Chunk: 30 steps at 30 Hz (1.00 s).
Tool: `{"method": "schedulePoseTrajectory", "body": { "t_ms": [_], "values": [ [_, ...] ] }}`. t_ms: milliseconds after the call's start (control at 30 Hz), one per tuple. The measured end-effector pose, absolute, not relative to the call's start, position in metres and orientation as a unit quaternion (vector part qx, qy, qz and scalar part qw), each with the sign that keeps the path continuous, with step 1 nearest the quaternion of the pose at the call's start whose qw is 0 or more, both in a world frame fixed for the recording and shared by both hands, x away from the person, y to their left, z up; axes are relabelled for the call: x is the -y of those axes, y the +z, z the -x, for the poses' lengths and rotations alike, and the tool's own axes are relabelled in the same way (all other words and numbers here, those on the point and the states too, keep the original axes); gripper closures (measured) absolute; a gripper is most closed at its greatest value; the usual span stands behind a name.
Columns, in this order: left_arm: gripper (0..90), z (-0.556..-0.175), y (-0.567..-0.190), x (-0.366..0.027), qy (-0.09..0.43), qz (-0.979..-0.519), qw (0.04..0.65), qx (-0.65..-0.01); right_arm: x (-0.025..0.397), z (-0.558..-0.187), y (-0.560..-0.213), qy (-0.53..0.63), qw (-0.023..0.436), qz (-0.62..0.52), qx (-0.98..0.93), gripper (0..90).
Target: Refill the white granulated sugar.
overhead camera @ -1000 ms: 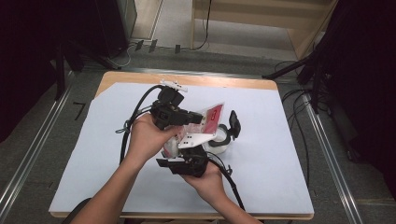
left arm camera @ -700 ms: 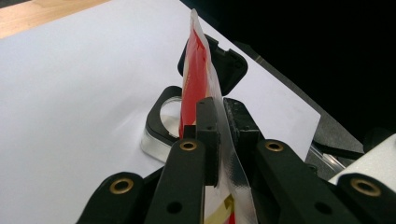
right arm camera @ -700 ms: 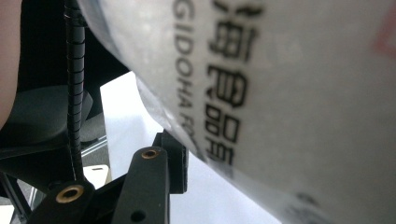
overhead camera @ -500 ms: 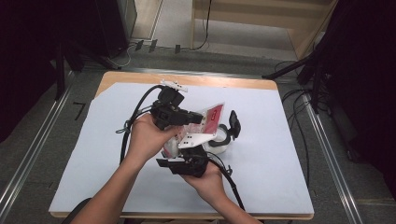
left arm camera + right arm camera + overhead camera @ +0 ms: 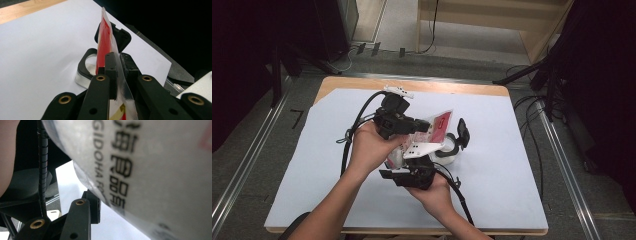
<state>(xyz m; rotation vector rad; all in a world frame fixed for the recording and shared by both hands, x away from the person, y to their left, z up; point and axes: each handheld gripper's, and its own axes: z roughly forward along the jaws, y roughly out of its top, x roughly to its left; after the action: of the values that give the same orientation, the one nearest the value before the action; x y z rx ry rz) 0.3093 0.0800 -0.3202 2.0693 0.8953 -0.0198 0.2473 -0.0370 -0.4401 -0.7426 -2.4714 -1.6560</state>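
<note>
Your high view is evenly lit from above: the white sheet (image 5: 502, 165) on the table reads bright with no hard glare, and the hands throw only soft, short shadows. The floor and the corners around the table fall off into deep black, so detail there is lost.

In your left gripper view the sheet nearly blows out to plain white, while the background upper right is pure dark. The red pouch (image 5: 103, 42) stays fairly sharp; the black jaws close to the lens go a little soft.

Your right gripper view is badly out of focus: the printed pouch surface (image 5: 150, 170) sits so close that its lettering smears.
</note>
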Motion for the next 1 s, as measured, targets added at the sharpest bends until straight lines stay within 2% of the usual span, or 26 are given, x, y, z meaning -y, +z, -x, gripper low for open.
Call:
{"method": "schedulePoseTrajectory", "body": {
  "t_ms": [1000],
  "values": [
    [85.9,-0.3114,-0.3267,-0.0770,-0.006,-0.833,0.426,-0.353,0.0391,-0.2497,-0.4459,-0.535,0.035,0.245,0.808,65.3]
  ]
}}
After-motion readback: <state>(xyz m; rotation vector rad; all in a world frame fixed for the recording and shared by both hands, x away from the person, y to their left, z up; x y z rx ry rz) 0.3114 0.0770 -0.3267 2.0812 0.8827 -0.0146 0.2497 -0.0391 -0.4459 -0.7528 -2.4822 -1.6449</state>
